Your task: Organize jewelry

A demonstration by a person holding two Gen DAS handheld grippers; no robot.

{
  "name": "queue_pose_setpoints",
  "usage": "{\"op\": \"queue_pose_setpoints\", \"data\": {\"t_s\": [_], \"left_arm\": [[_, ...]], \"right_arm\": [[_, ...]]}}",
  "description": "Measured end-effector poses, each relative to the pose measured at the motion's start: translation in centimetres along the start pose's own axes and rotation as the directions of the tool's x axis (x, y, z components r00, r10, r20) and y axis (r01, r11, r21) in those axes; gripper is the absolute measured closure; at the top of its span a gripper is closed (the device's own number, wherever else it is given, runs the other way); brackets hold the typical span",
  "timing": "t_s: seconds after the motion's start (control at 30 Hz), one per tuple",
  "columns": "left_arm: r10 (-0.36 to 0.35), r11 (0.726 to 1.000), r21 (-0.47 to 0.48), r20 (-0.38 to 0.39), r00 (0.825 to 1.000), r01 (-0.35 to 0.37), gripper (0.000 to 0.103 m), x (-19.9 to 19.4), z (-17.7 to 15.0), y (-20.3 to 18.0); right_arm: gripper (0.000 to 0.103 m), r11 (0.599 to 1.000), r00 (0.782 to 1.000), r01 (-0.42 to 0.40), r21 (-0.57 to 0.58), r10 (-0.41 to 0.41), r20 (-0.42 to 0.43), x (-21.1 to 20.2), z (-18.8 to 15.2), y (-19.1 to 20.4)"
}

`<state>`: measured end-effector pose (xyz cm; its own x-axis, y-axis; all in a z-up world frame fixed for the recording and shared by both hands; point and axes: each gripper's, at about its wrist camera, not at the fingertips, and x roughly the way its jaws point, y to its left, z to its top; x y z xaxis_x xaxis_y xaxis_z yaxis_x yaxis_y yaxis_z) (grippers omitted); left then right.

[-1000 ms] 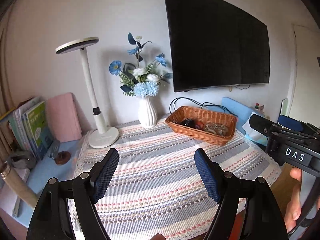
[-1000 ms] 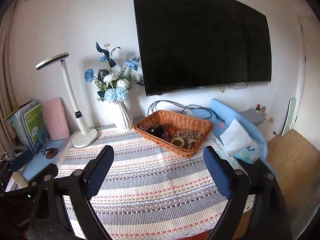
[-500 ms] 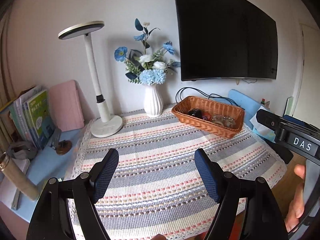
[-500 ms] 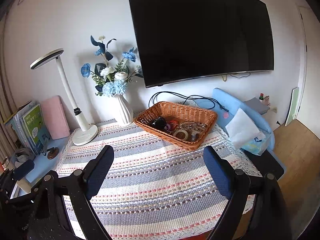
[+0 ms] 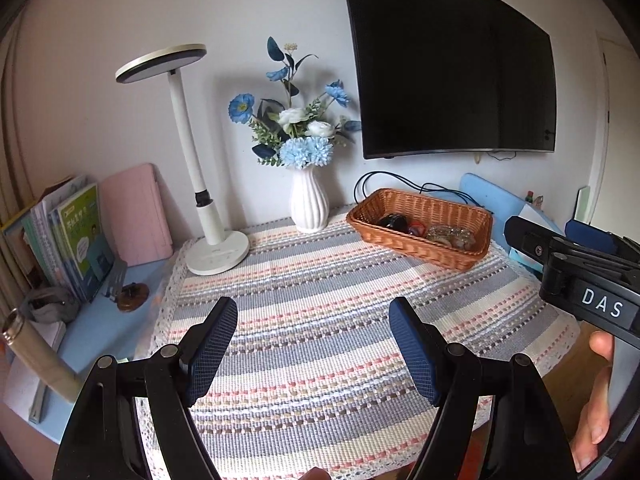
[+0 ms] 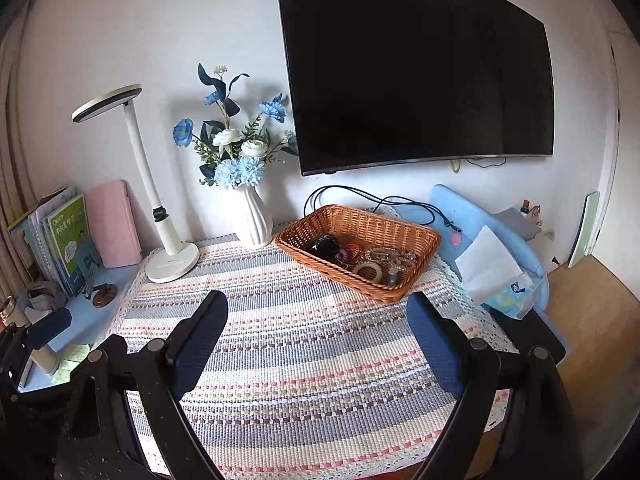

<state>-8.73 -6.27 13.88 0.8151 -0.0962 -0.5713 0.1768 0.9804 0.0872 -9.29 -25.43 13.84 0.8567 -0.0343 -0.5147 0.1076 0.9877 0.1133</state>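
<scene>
A brown wicker basket [image 5: 404, 204] [image 6: 384, 224] stands at the far right of the striped tablecloth [image 5: 312, 280] [image 6: 288, 320]. In it lie a black item [image 6: 325, 245], red bands [image 6: 351, 251], a beige ring bracelet [image 6: 368, 270] and a tangle of chains [image 6: 390, 258]. My left gripper [image 5: 313, 340] is open and empty, above the near middle of the cloth. My right gripper [image 6: 316, 334] is open and empty, a little short of the basket. The right gripper's body [image 5: 580, 276] shows at the right edge of the left wrist view.
A white desk lamp [image 5: 200, 216] [image 6: 160, 220] and a white vase of blue flowers [image 5: 308, 200] [image 6: 250, 216] stand at the back. Books [image 5: 76, 240] and a pink case [image 5: 134, 216] lean at the left. A tissue pack [image 6: 496, 276] lies right of the basket. A dark TV [image 6: 416, 76] hangs above.
Both grippers have pulled back and risen a little; the basket, vase and lamp sit further off and lower in view. Both grippers stay open and empty.
</scene>
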Motion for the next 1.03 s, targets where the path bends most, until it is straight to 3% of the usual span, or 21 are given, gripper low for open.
{"op": "queue_pose_setpoints", "data": {"t_s": [0.87, 1.03], "left_arm": [[0.004, 1.000, -0.001, -0.034, 0.999, -0.004, 0.024, 1.3, 0.1, -0.6], [0.034, 0.999, -0.003, 0.001, 0.999, -0.034, 0.024, 1.4, 0.0, -0.5]], "right_arm": [[0.011, 1.000, 1.000, -0.001, 0.024, 0.002, -0.029, 1.2, -0.5, -0.5], [0.011, 1.000, 0.999, -0.001, 0.013, 0.002, -0.038, 1.8, -0.8, 0.0]]}}
